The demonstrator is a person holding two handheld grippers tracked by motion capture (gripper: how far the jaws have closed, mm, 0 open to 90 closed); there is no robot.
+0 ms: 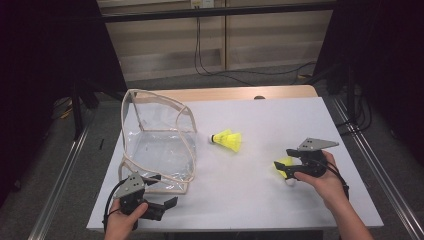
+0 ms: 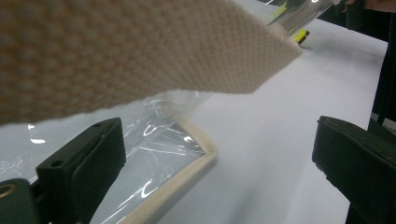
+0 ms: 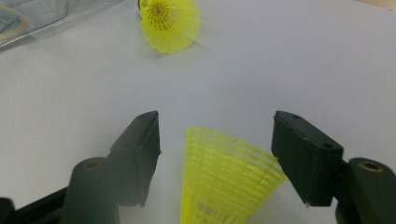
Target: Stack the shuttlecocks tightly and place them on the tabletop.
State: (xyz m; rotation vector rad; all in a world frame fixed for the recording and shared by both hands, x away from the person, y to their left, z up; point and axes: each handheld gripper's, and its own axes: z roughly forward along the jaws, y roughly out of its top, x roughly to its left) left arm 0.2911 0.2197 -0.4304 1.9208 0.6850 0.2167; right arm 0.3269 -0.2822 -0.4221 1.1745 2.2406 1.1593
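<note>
High view: a clear pouch [image 1: 157,145] with beige trim stands at the left of the white tabletop [image 1: 260,200]. One yellow shuttlecock [image 1: 227,140] lies near centre. The left gripper [image 1: 167,204] sits at the pouch's near corner, jaws spread. The right gripper [image 1: 284,159] straddles a second shuttlecock [image 1: 285,164].

Left gripper view: jaws apart, the pouch's trimmed edge between them, beige strap [image 2: 140,51] overhead.

Right gripper view: jaws parted either side of the near shuttlecock's skirt, not touching it.

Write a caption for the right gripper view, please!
Open right gripper straddles one yellow shuttlecock; another shuttlecock lies ahead.
</note>
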